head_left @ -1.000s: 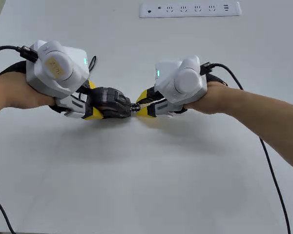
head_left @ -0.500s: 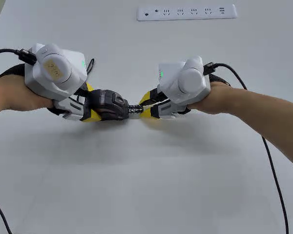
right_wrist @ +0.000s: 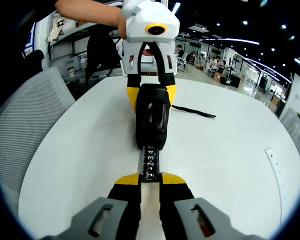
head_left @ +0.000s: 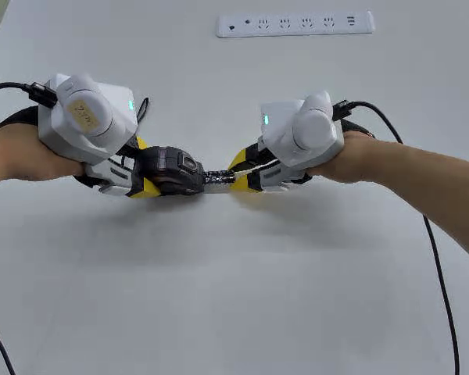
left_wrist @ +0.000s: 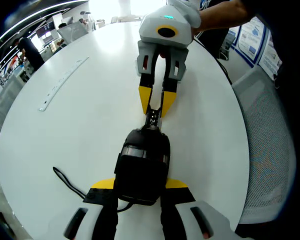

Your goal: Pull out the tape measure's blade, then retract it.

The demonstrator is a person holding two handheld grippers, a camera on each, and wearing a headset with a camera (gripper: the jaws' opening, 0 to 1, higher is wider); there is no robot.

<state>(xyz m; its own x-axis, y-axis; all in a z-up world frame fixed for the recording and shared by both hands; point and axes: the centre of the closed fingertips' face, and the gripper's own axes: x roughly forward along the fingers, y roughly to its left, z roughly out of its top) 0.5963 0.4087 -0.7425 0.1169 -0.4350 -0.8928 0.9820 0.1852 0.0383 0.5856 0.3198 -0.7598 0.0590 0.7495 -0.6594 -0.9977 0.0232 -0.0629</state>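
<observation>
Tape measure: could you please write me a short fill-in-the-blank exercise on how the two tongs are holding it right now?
1. The left tongs are shut on the tape measure, whose case is ____ in colour.
2. The right tongs pinch the tip of its ____.
3. The numerals on the drawn-out stretch read 2, 3 and ____.
Missing words: black; blade; 4.

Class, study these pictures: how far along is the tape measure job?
Done: the left tongs clamp the tape measure, and the right tongs pinch the blade by its tip. In hand: the pull, with a short length out, numbers 2 to 4 showing. Left: pulling further, then retracting.
</observation>
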